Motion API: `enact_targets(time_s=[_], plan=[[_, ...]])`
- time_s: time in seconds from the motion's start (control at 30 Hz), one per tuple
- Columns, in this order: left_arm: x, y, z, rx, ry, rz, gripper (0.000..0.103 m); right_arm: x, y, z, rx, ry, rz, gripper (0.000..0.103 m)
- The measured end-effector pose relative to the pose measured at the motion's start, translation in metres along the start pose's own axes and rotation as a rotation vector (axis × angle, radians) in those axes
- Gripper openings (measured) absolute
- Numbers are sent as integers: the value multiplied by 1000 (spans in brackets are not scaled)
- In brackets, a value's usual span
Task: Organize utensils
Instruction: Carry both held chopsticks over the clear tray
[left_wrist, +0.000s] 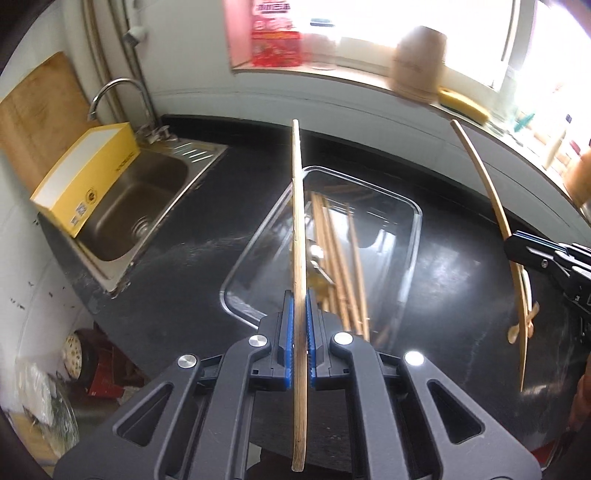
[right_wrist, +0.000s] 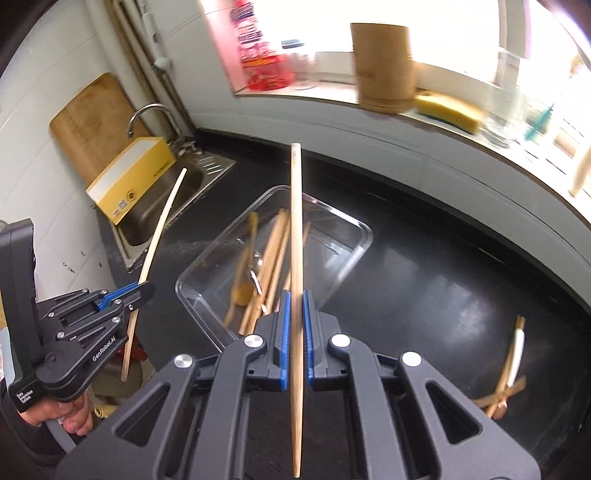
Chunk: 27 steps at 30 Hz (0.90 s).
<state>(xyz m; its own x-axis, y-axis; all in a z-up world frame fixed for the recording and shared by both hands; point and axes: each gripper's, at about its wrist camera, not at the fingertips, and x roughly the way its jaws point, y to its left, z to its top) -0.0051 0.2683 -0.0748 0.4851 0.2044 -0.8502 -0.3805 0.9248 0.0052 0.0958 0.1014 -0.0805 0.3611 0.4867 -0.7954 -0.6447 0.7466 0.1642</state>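
Each gripper's jaws are clamped on one chopstick: left gripper (left_wrist: 299, 325), right gripper (right_wrist: 295, 325). The clear container (left_wrist: 415, 221) of chopsticks lies at twelve o'clock, nearer the left gripper, sticks' long axes pointing toward it.

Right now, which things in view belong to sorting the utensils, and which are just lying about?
Belongs to the job:
- chopstick in the left gripper
- chopstick in the right gripper
- clear container holding wooden utensils
- loose utensils on the counter

Lying about:
- yellow box
- cutting board
- sponge
- wooden cylinder
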Motion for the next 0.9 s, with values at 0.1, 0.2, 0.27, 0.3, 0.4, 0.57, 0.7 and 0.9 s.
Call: enact_targets(time_s=[0.1, 0.2, 0.27, 0.3, 0.4, 0.57, 0.7, 0.9], plan=[[4, 8, 3, -11, 3, 8, 5, 11, 6, 9, -8, 8, 13, 7], [11, 11, 7, -14, 12, 5, 5, 19, 9, 17, -9, 16, 19, 7], [15, 11, 9, -14, 15, 2, 5, 23, 9, 19, -8, 19, 21, 7], [18, 11, 11, -14, 17, -1, 5, 26, 8, 21, -5, 23, 22, 8], [29, 11, 15, -23, 33, -15, 5, 35, 3, 26, 19, 39, 34, 7], [53, 10, 18, -55, 81, -53, 5, 53, -5, 32, 46, 78, 53, 7], [76, 8, 21, -66, 122, -70, 5, 76, -10, 37, 60, 116, 57, 7], [107, 3, 20, -56, 155, -60, 5, 109, -17, 43, 96, 176, 76, 7]])
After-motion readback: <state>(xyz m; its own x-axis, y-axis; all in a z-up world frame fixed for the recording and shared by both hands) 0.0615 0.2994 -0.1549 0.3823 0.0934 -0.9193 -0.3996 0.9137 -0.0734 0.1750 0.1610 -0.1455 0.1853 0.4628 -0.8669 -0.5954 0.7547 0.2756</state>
